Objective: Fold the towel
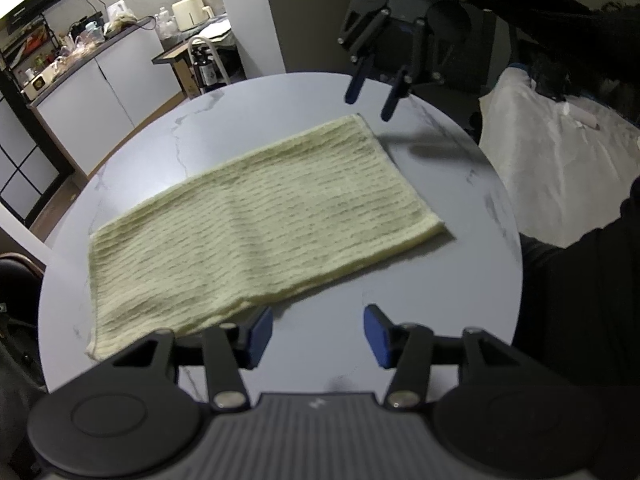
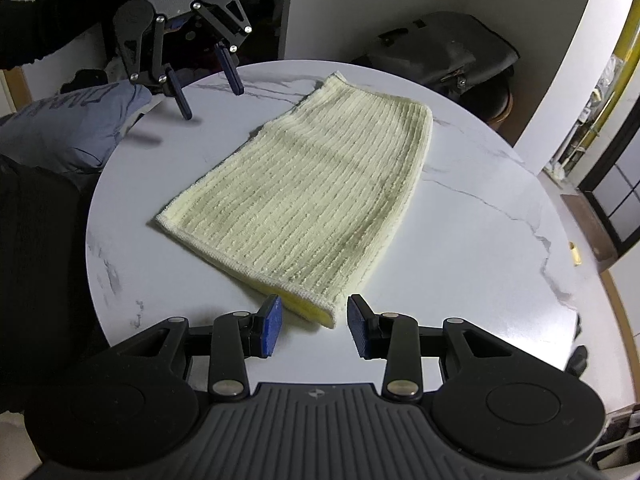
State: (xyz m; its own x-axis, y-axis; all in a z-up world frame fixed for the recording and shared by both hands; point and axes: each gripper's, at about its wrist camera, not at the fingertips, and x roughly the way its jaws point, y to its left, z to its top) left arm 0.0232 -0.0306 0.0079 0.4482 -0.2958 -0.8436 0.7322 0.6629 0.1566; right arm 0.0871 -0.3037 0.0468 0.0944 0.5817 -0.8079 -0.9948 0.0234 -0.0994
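Now soft, light, floppy towel flat on counter, best pinched at near corners, both tongs spread and empty.

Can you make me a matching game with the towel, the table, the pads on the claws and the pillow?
Things:
1. towel
2. table
3. claw pads
4. pillow

Colours:
A. white with grey veins
B. pale yellow
C. grey-blue
D. dark blue

Pairs: 1-B, 2-A, 3-D, 4-C
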